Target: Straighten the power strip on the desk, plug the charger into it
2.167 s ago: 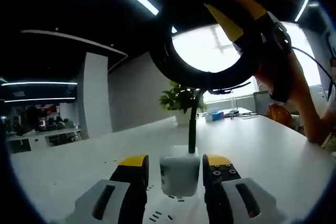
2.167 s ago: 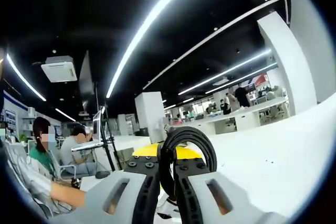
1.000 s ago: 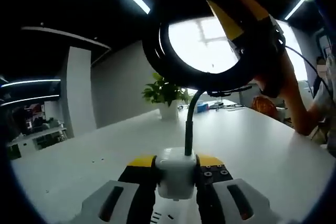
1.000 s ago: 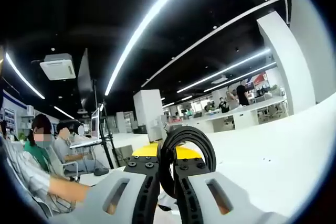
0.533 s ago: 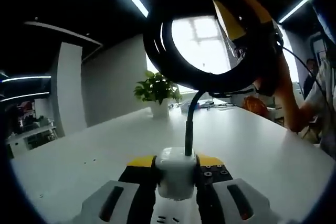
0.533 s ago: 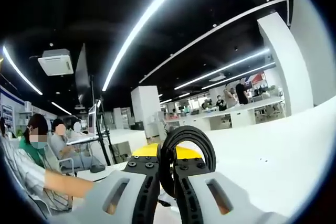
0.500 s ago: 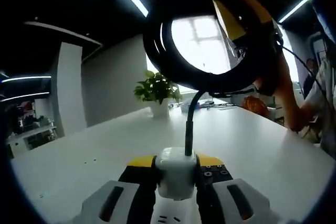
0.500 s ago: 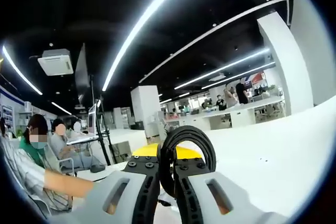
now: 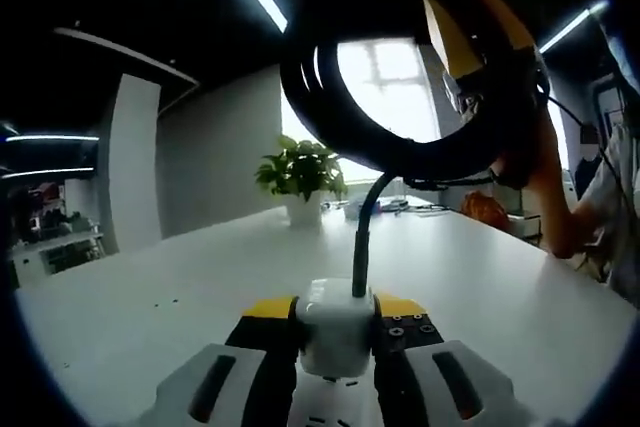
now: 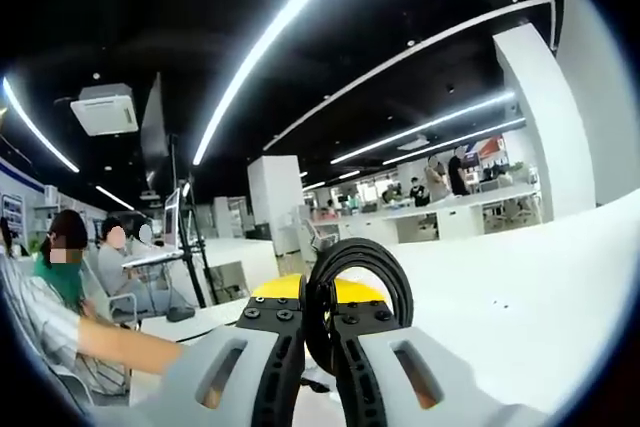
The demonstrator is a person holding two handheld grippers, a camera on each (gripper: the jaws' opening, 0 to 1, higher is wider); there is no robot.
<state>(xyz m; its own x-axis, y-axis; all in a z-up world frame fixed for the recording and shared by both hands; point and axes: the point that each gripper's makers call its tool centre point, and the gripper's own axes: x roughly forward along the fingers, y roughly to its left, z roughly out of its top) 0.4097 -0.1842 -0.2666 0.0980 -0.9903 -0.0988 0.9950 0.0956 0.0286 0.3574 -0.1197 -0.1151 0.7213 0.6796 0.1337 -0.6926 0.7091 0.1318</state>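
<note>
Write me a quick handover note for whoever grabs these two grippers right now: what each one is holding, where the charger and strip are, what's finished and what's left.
Left gripper: shut on the white charger, held upright just above the power strip, whose socket slots show at the bottom edge of the left gripper view.
Right gripper: shut on the coiled black cable, lifted above the white desk; that cable runs down into the charger's top.
Done: charger gripped and lined up over the strip.
Left: press the charger into a socket. Whether the prongs are seated is hidden, and so is whether the strip lies straight, so check both.
</note>
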